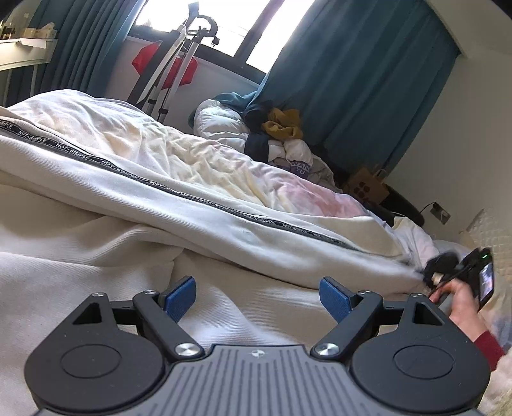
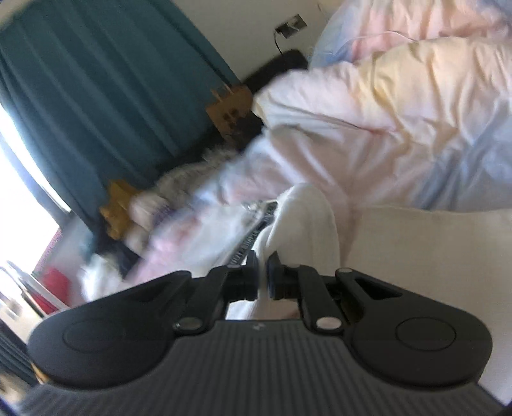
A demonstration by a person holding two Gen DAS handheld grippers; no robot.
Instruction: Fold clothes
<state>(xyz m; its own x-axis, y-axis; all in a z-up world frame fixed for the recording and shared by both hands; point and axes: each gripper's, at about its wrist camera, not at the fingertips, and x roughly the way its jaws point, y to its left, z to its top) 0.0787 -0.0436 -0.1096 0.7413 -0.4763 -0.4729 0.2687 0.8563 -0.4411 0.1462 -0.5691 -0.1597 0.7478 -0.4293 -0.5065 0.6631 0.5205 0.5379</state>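
Now: your right gripper [image 2: 262, 275] pinches end of white ribbed-knit garment with black lettered tape stripe [image 1: 198, 204], stretched across bed's rumpled cream duvet [image 1: 179, 150]. Left gripper [image 1: 257, 296] spread, empty. Risk: thin pinch slips under pull, dropping end.

The left wrist camera sat low and close over the bed [image 1: 224, 166], upright, facing along it toward the teal curtain [image 1: 358, 73] and window [image 1: 204, 19]. The right wrist camera, rolled sideways and blurred, faced the same curtain [image 2: 96, 83]. Both views shared the curtain, the yellow cloth [image 1: 283, 123] [image 2: 116, 208] and the cardboard box [image 1: 368, 185] [image 2: 228, 105].
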